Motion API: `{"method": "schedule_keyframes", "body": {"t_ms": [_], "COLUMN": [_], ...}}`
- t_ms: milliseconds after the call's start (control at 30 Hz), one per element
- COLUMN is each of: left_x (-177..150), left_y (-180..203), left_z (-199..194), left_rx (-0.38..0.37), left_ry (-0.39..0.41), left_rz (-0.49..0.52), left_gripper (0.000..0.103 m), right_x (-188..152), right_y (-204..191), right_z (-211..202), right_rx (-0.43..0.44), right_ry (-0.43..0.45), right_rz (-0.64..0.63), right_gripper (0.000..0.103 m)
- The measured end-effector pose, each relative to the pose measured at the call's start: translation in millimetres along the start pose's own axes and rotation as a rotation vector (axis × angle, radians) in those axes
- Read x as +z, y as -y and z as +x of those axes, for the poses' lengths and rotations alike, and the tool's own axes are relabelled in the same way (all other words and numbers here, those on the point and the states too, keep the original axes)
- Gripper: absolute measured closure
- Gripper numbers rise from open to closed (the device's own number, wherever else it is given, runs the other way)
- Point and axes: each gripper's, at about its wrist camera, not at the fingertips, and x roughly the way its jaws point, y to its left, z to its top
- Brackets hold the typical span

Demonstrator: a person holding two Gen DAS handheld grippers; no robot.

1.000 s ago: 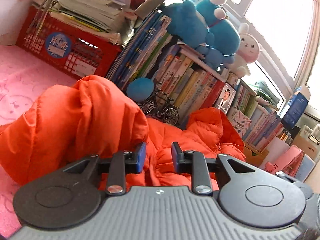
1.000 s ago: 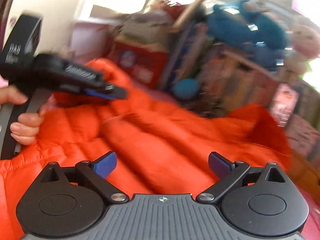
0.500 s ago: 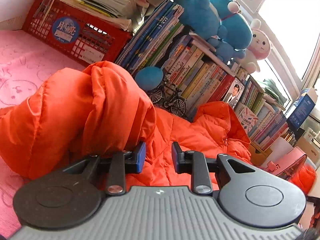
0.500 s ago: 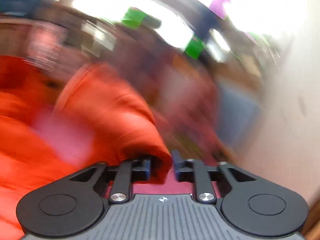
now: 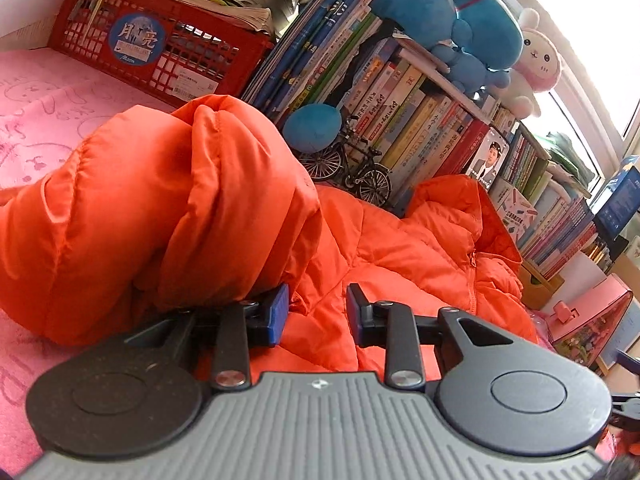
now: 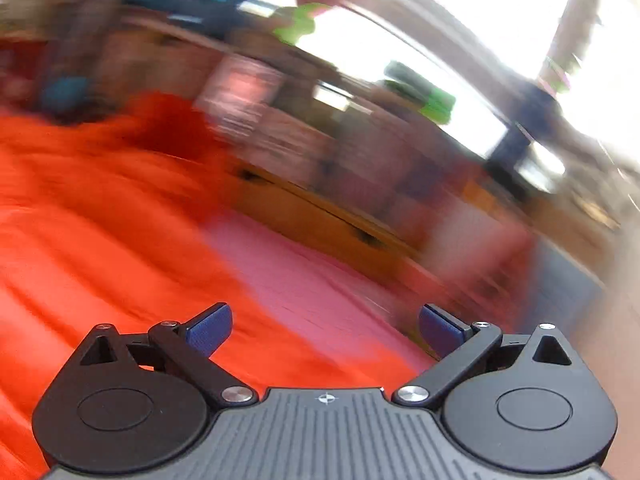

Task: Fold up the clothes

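Note:
An orange puffer jacket [image 5: 400,248] lies spread on the pink cloth [image 5: 48,112], its hood at the far right. A thick folded part of it [image 5: 180,208] bulges up at the left and rests over my left gripper's left finger. My left gripper [image 5: 316,312] sits low over the jacket, its jaws slightly apart and opening, with no fabric pinched between the pads. In the blurred right wrist view, my right gripper [image 6: 326,328] has its jaws opening wide with nothing between them. It hangs over the jacket's edge [image 6: 100,220] and pink cloth [image 6: 320,272].
Behind the jacket stand a red crate [image 5: 160,52] of papers, a long row of books [image 5: 400,112] with plush toys [image 5: 460,12] on top, a blue ball [image 5: 312,128] and a model bicycle [image 5: 352,168]. A pink box [image 5: 592,312] sits at the right.
Half a second ago my right gripper was shut on a fold of the jacket; it has let go, spread wide and swung sideways. My left gripper's jaws have widened slightly.

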Motion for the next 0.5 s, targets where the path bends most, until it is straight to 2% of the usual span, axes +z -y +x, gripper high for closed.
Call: {"method": "schedule_keyframes", "body": {"t_ms": [100, 133, 167, 267, 367, 433, 500], "left_x": [0.3, 0.4, 0.5, 0.8, 1.3, 1.2, 1.2], "left_y": [-0.2, -0.2, -0.1, 0.2, 0.0, -0.1, -0.2], "left_z": [0.2, 0.2, 0.4, 0.9, 1.6, 1.8, 1.8], "left_rx": [0.007, 0.009, 0.011, 0.016, 0.016, 0.018, 0.019], "left_ry": [-0.002, -0.003, -0.004, -0.008, -0.012, -0.012, -0.013], "left_rz": [-0.003, -0.003, -0.002, 0.0, 0.001, 0.002, 0.002], "left_gripper": [0.073, 0.073, 0.073, 0.073, 0.073, 0.073, 0.073], "right_x": [13.1, 11.0, 5.2, -23.8, -71.8, -97.0, -118.3], "right_y": [-28.6, -30.7, -27.5, 14.8, 91.9, 139.5, 190.6], "right_z": [21.0, 29.2, 35.8, 51.1, 60.6, 65.9, 71.2], "right_rx": [0.154, 0.178, 0.179, 0.134, 0.04, -0.124, -0.354], "right_ry": [-0.029, -0.058, -0.091, -0.184, -0.274, -0.342, -0.419], "right_rz": [-0.001, -0.001, 0.002, 0.111, 0.358, 0.455, 0.535], "right_gripper": [0.005, 0.008, 0.01, 0.01, 0.01, 0.01, 0.01]}}
